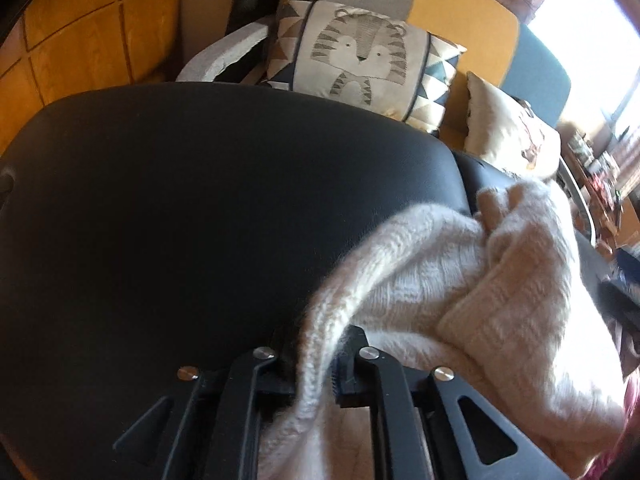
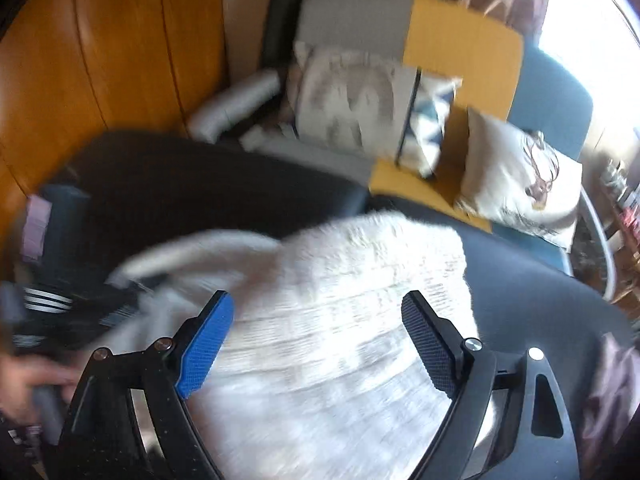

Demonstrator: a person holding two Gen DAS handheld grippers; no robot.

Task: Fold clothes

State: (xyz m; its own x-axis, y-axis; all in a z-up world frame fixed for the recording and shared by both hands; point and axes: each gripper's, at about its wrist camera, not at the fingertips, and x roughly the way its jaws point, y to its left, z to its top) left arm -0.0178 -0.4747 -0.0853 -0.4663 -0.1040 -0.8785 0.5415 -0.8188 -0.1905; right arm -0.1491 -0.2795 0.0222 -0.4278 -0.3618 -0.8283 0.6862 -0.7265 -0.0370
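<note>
Cream knitted sweater (image 1: 472,280) lies bunched on a black padded seat (image 1: 200,208) in the left wrist view, filling the lower right. A ribbed edge of the knit runs down between the fingers of the left gripper (image 1: 316,360), which are pressed close together and pinch it. Beyond the seat stands a cushion printed with a striped tiger (image 1: 360,56), and to its right a pale cushion (image 1: 508,132) leans against a yellow and blue sofa back (image 1: 460,28). Wooden panelling (image 1: 80,40) fills the upper left.

From the right wrist view, which is blurred, the sweater (image 2: 360,300) spreads across the dark seat (image 2: 200,184) directly below the right gripper (image 2: 316,344). Its fingers, one with a blue pad (image 2: 206,344) and one with a dark textured pad (image 2: 430,348), stand wide apart with nothing between them. At the lower left edge a hand (image 2: 28,388) grips a grey handle, beside dark fabric with white stripes (image 2: 48,300). A pale cushion with a deer drawing (image 2: 520,176) rests on the sofa at right
</note>
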